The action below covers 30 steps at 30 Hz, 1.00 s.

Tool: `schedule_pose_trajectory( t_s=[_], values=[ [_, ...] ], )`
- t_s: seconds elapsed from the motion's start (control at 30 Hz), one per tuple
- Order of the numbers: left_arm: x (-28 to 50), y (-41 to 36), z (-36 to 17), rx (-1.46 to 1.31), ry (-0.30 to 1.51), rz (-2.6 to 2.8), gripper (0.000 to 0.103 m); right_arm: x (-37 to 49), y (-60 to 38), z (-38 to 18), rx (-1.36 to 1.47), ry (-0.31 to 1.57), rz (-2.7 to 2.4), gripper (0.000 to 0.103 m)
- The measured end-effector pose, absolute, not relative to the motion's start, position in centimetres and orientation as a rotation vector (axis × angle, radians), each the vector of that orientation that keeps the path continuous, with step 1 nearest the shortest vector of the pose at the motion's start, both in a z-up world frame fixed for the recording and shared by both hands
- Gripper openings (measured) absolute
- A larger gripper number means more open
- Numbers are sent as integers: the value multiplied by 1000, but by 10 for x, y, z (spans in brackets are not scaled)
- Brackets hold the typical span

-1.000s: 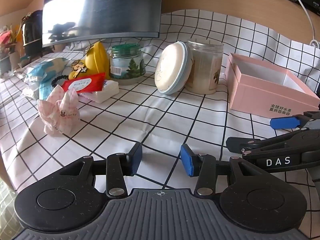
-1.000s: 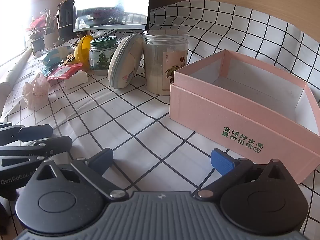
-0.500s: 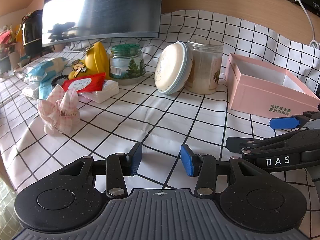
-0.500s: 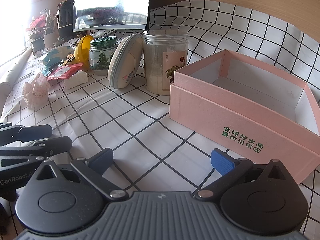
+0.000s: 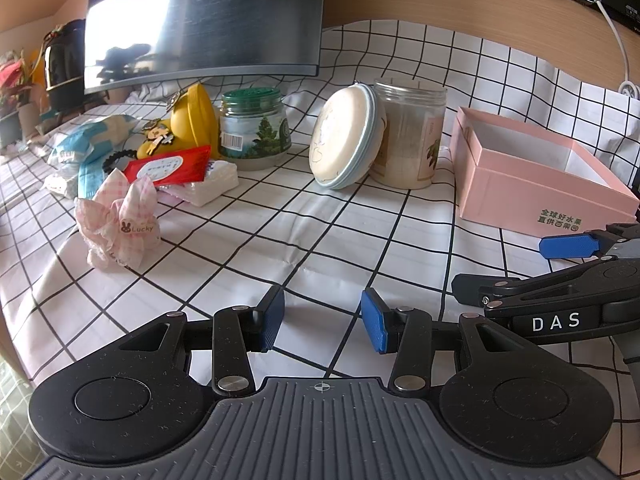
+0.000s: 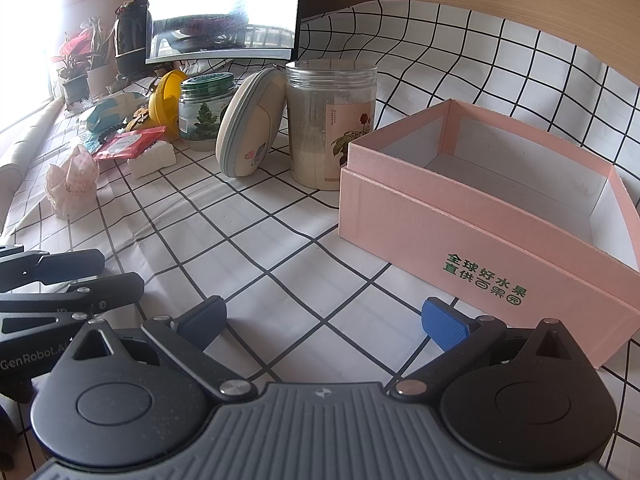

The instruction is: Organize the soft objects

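While both the left gripper (image 5: 322, 320) and the right gripper (image 6: 323, 320) hover with fingers spread and empty over the checked cloth (image 5: 320, 236), the pink scrunchie (image 5: 120, 224) lies far left, well apart from the open pink box (image 6: 472, 240), seemingly empty.

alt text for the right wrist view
Open right tongs hover empty over a black-and-white checked tablecloth, just short of an empty pink box. Behind stand a clear jar, a cream zip case and a pink gingham scrunchie at left.
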<state>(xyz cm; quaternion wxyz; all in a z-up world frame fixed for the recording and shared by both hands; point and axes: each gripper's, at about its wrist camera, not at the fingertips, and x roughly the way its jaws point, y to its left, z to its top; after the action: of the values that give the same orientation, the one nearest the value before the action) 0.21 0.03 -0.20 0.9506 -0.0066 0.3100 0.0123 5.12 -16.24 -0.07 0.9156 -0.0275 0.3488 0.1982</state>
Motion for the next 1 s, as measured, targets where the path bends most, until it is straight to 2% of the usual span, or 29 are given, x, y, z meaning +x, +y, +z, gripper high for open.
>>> schedule_pose_trajectory(
  t_s=[1.0],
  values=[
    [0,0,1,-13,629,25,48,51,-162,-1,-57,718,408,103]
  ],
)
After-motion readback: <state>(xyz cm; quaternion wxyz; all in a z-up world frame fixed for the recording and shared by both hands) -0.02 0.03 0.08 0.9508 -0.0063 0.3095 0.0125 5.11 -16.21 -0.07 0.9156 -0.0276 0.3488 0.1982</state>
